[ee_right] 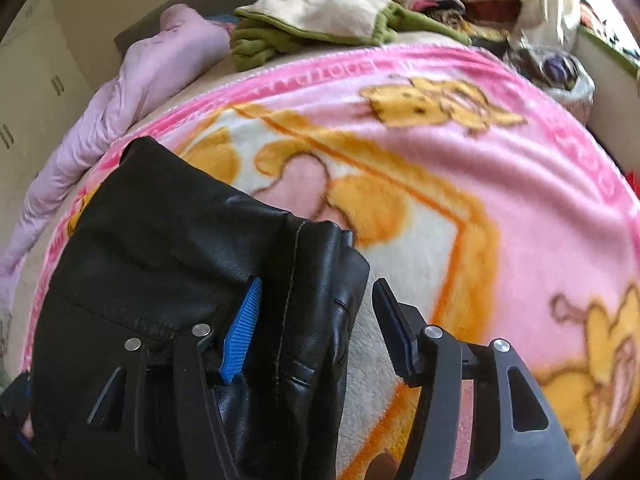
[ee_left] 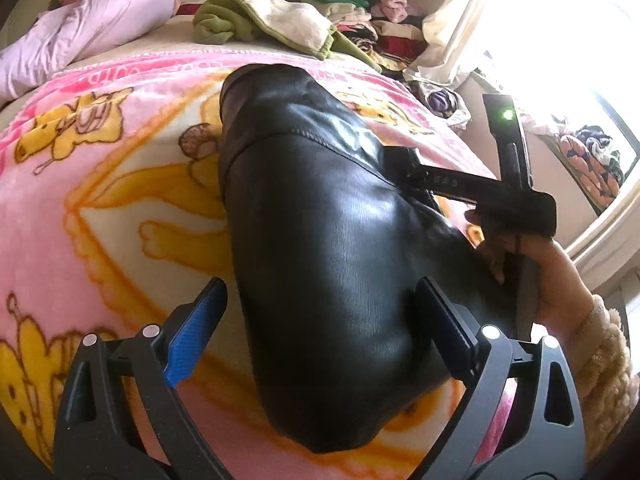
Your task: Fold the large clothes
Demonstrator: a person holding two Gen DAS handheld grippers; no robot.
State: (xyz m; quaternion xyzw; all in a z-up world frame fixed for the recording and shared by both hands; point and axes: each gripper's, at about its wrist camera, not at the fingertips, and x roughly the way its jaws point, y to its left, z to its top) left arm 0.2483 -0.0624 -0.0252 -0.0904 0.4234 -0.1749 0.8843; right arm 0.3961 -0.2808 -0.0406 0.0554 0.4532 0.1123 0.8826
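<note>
Jacket (ee_left: 320, 264), black leather, lies in a folded bundle on a pink blanket (ee_left: 120, 184) printed with yellow cartoon bears, spread over a bed.

Left gripper (ee_left: 320, 320): jaws wide apart, straddling the near end of the jacket; the blue-padded finger (ee_left: 196, 332) stands clear on one side, the other finger is close by the leather edge. Nothing pinched.

Right gripper (ee_right: 316, 324): jaws about half open over the seamed edge of the jacket (ee_right: 208, 264). The blue pad (ee_right: 240, 336) rests on or just above the leather; the other finger hangs over bare blanket (ee_right: 500, 208) beside the edge. No grip on the cloth evident. In the left view the same tool reaches in from the right, tip at the jacket's side, with a hand (ee_left: 552, 284) in a fuzzy tan sleeve (ee_left: 608, 368) on its handle.

Further off: a crumpled pale pink garment (ee_left: 80, 28) at the blanket's far left edge, a green and cream garment (ee_left: 272, 16) past the blanket's far end, and a heap of mixed clothes (ee_left: 372, 28) beside a bright window (ee_left: 560, 40).
</note>
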